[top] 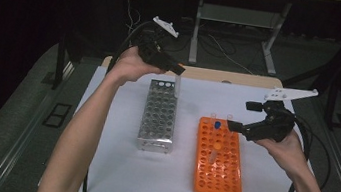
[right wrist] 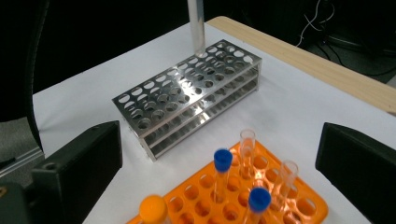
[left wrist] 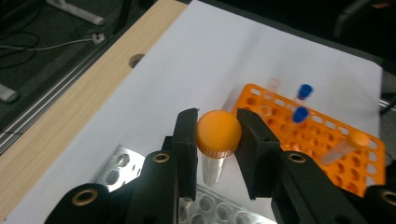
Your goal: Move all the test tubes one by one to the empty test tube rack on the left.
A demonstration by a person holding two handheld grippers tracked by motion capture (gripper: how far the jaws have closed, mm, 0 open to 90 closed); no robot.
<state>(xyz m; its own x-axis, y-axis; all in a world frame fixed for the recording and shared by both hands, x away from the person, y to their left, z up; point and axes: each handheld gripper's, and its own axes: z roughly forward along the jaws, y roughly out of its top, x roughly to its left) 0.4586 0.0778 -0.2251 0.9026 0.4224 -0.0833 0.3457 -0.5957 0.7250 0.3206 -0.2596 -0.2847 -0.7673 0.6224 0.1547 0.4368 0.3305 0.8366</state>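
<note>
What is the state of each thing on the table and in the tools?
Left tool: shut on orange-capped tube, above metal rack.
Right tool: open, holds nothing.
Metal rack: holes bare.
Orange rack: holds two blue-capped tubes, one orange-capped, two uncapped.

This is looking like a lab bench set up for recording. A white-topped table [top: 147,173] is carrying a steel tube rack [top: 159,116] and an orange plastic tube rack [top: 219,168] holding capped and uncapped test tubes [right wrist: 222,173]. Cables [top: 218,47] are trailing over the grey floor behind, metal desk legs [top: 270,52] are standing there, and dark curtaining is closing off the background.
</note>
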